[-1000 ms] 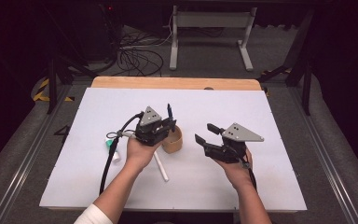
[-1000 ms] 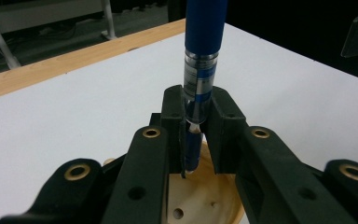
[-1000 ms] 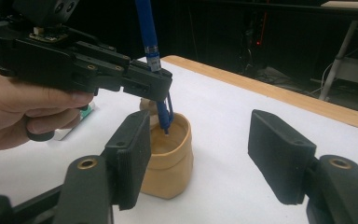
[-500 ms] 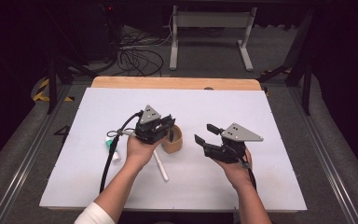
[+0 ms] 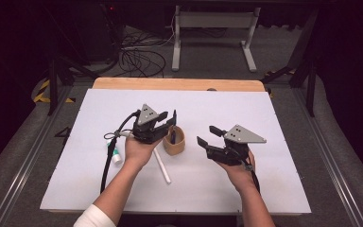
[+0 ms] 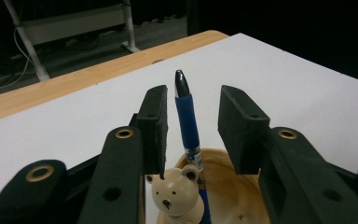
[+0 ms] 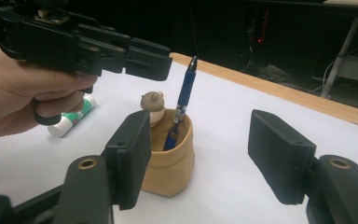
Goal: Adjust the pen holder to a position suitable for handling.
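Pen released into holder, left jaws just opened.

The white table (image 5: 274, 142) was seen to carry, near its centre, the tan holder (image 5: 175, 141), with a white stick (image 5: 162, 165) at its 7 o'clock and a glue stick (image 5: 115, 154) at its 9 o'clock. The left gripper (image 6: 191, 123) was held over the holder; its jaws had just been opening, and the blue pen (image 6: 186, 116) stood between the pads, untouched, leaning on the rim beside the bear figure (image 6: 175, 193). The right gripper (image 5: 209, 135) was held at the holder's 3 o'clock, jaws apart, nothing grasped. Risk was judged thus: were the left gripper withdrawn sideways, the pen could be snagged by a pad and the light holder tipped.
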Tool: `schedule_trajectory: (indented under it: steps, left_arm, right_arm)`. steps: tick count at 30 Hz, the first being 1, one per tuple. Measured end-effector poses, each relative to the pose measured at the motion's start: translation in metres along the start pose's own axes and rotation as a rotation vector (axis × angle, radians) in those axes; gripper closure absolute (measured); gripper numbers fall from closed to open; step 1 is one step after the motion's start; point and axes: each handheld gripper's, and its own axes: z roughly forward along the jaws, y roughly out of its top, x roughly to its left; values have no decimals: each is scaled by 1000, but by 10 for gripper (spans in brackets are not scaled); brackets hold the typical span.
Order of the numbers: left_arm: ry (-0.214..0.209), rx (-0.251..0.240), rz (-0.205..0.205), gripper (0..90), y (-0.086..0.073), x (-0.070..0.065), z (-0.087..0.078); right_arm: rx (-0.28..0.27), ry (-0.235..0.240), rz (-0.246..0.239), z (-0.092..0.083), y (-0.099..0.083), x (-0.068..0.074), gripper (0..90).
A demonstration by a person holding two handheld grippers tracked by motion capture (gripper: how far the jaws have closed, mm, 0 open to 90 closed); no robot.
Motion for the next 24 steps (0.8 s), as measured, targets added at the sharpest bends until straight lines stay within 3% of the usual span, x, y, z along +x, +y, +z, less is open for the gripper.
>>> schedule_trajectory:
  steps: [9, 24]
  left_arm:
    - [3, 15, 4, 414, 0, 1, -10]
    - [-14, -1, 47, 239, -8, 13, -35]
  right_arm:
    - [-6, -7, 4, -1, 0, -1, 396]
    - [-1, -11, 11, 1, -2, -2, 365]
